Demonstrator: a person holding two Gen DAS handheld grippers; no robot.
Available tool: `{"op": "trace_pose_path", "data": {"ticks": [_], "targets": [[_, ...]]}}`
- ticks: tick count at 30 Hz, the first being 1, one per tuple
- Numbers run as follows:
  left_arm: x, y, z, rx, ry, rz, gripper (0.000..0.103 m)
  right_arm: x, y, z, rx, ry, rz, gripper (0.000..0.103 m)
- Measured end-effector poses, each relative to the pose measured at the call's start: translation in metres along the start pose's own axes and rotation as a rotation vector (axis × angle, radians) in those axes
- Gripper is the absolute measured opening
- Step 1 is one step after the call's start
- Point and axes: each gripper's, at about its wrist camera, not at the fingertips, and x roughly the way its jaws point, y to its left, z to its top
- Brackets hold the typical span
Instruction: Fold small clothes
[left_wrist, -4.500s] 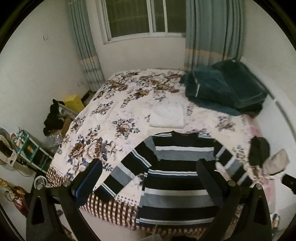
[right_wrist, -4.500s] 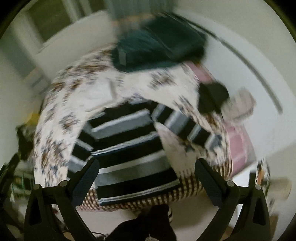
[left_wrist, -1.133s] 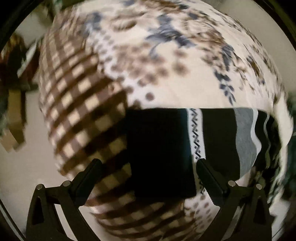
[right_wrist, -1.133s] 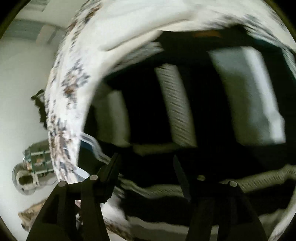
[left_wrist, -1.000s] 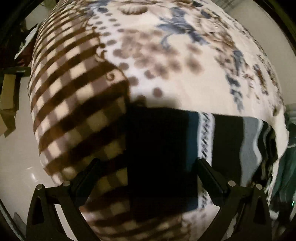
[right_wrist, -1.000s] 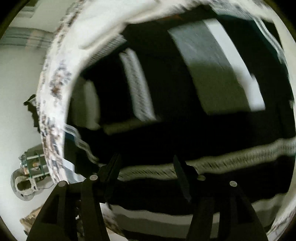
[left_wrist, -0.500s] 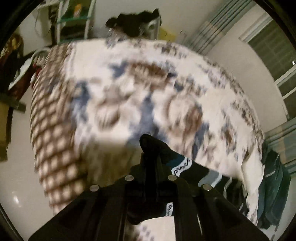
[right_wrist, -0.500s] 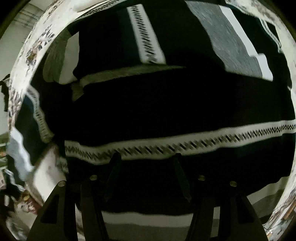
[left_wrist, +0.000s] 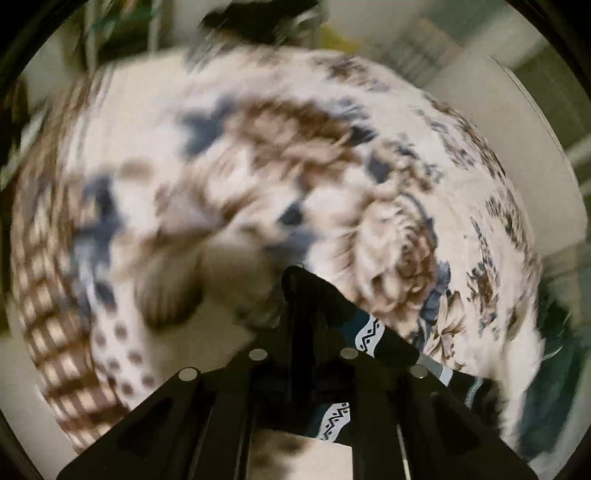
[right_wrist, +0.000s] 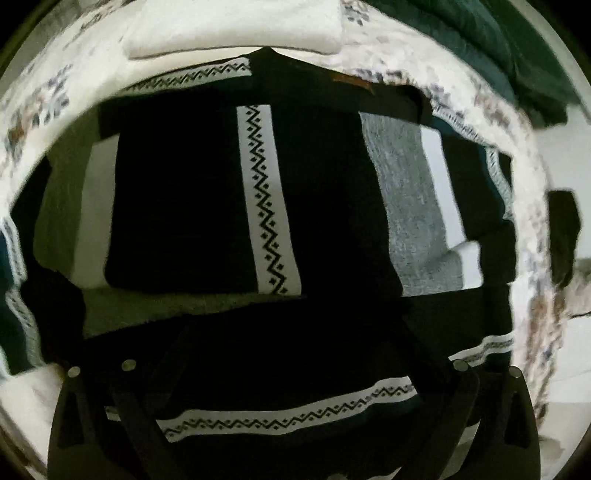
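Left wrist view: the left gripper (left_wrist: 301, 291) is pinching the dark cuff of the black, grey and white striped knit sweater (left_wrist: 373, 332), its jaws pressed together on the fabric above the blurry floral bedspread (left_wrist: 258, 147).

Right wrist view: the right gripper (right_wrist: 295, 369) is hanging spread wide, having just been opening, nothing between its jaws, over the sweater lying on the bed with one sleeve folded across its body, below a folded white cloth (right_wrist: 236, 29).

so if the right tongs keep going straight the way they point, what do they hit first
Most likely the striped sweater spread on the bed. The right tongs stand open, pointing steeply down at its dark body, with nothing visible between them and the knit. How far off it lies is unclear.
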Motion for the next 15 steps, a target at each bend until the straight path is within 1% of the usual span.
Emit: {"op": "trace_pose_path", "data": {"ticks": [1, 2, 3, 4, 5, 7, 8, 10, 11, 12, 13, 14, 15], "targets": [[-0.001, 0.016, -0.005, -0.067, 0.021, -0.024, 0.011, 0.000, -0.007, 0.000, 0.025, 0.018, 0.051, 0.103], [-0.004, 0.032, -0.012, -0.131, 0.031, -0.042, 0.018, -0.002, 0.004, 0.006, 0.038, 0.030, 0.072, 0.103], [-0.008, 0.044, -0.018, -0.179, 0.029, -0.055, 0.025, -0.003, 0.004, 0.006, 0.051, 0.041, 0.090, 0.103], [-0.016, 0.060, -0.029, -0.255, 0.021, -0.086, 0.044, -0.003, -0.002, 0.005, 0.069, 0.052, 0.116, 0.103], [-0.022, 0.071, -0.039, -0.318, 0.007, -0.116, 0.056, -0.003, -0.008, 0.002, 0.084, 0.059, 0.131, 0.103], [-0.034, 0.088, -0.063, -0.436, -0.027, -0.205, 0.059, 0.000, -0.017, -0.001, 0.101, 0.069, 0.136, 0.103], [-0.035, 0.092, -0.075, -0.484, -0.029, -0.258, 0.059, 0.002, -0.021, -0.003, 0.110, 0.074, 0.137, 0.103], [-0.024, 0.088, -0.091, -0.522, -0.008, -0.333, 0.059, 0.009, -0.027, -0.007, 0.125, 0.092, 0.140, 0.103], [-0.014, 0.081, -0.095, -0.520, 0.014, -0.351, 0.059, 0.013, -0.030, -0.008, 0.133, 0.102, 0.144, 0.103], [-0.002, 0.073, -0.095, -0.514, 0.035, -0.345, 0.059, 0.016, -0.033, -0.009, 0.140, 0.108, 0.146, 0.103], [0.010, 0.064, -0.093, -0.506, 0.038, -0.337, 0.059, 0.019, -0.036, -0.010, 0.149, 0.115, 0.148, 0.103], [0.017, 0.059, -0.089, -0.497, 0.029, -0.316, 0.059, 0.021, -0.039, -0.010, 0.155, 0.117, 0.148, 0.103], [0.023, 0.052, -0.084, -0.487, 0.009, -0.279, 0.059, 0.025, -0.045, -0.006, 0.158, 0.118, 0.144, 0.103]]}}
